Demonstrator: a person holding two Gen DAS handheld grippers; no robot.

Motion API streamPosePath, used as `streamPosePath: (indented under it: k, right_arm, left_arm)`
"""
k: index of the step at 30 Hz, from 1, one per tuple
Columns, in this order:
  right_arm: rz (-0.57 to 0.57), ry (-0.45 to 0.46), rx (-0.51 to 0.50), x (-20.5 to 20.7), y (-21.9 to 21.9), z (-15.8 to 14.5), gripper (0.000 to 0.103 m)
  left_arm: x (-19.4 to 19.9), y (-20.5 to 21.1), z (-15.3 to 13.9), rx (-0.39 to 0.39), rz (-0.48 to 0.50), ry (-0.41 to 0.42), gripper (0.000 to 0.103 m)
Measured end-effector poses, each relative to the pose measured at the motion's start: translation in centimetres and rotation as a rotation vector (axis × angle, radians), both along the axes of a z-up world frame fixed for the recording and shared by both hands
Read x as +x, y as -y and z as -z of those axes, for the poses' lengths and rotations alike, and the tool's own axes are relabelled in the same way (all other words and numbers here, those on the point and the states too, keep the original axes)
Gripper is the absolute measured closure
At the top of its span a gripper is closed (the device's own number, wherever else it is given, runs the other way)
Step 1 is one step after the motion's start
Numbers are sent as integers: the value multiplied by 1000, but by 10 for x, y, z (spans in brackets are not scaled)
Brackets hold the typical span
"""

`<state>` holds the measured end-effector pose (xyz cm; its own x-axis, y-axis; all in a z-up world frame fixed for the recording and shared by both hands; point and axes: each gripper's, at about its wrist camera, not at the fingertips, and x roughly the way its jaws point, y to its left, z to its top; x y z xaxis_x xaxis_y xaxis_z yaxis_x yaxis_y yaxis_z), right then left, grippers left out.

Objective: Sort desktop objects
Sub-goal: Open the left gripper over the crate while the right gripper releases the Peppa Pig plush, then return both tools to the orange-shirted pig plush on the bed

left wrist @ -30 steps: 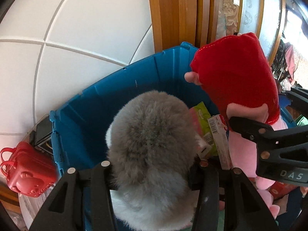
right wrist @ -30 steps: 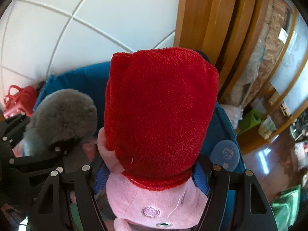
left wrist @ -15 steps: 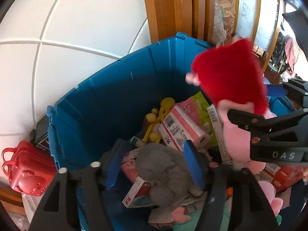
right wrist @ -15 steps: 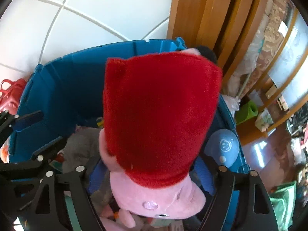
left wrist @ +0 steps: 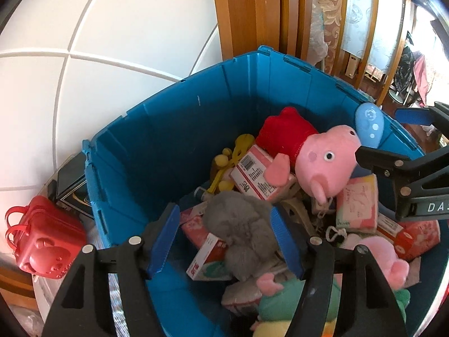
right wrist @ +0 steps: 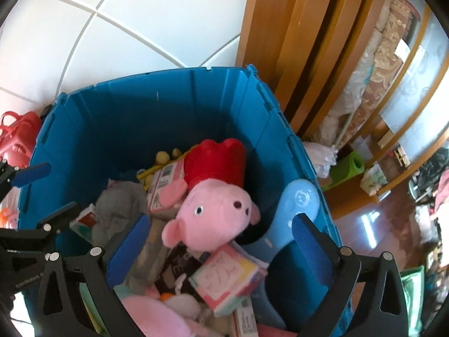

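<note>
Both tongs hang over a blue bin (left wrist: pixel 174 129) that stands against a white tiled wall (left wrist: pixel 112 42) beside a wooden door frame (left wrist: pixel 247 14).

The left tongs (left wrist: pixel 224 240) stand apart with nothing gripped. Their jaws have just been opening, and the grey plush toy (left wrist: pixel 241 230) lies below and between the blue pads, down on the pile in the bin, with a gap on either side of it.

The right tongs (right wrist: pixel 221 247) are spread wide and empty, their jaws also having just been opening. The pink pig toy (right wrist: pixel 216 216) in its red dress lies in the bin below them, face up, its head resting on a pink box (right wrist: pixel 227 278) and its dress toward the far wall of the bin. In the left view the pig (left wrist: pixel 322 160) lies to the right of the grey toy, and the two do not touch.

Around them the bin holds a barcoded pink and white box (left wrist: pixel 252 177), a yellow plastic toy (left wrist: pixel 227 163), another small box (left wrist: pixel 207 258) by the grey toy, and a green plush (left wrist: pixel 280 306) near the bottom edge. A light blue plastic piece (right wrist: pixel 297 205) leans on the right wall of the bin.

Outside the bin, on its left, a small red case (left wrist: pixel 42 238) with handles sits beside a dark box (left wrist: pixel 70 182).
</note>
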<state>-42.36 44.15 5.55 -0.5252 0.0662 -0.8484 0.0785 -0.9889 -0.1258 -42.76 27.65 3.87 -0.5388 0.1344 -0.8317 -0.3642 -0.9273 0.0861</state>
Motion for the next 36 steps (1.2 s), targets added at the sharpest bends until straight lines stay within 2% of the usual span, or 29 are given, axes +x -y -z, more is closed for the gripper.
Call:
streamPosePath:
  k: [11,21,26,32,36]
  right_arm:
    - [0,-57,5,69,-1,-32,0]
    - [4,-109,-10,150,7,-42,0]
    - [0,-147,1,195,17,-43,0]
    - [8,-173,-7,247,37,-39,0]
    - [-11,-199,-61,279,63,-36,0]
  left_arm:
    - [60,15,-29,44,46,-45,37]
    - [136,40,-51,89,79,-143,36]
    - [172,53,-52,112,75,-198,25]
    - [214,85,-43,138,32,-229,25]
    - [243,119,-32,158,2,-242,25]
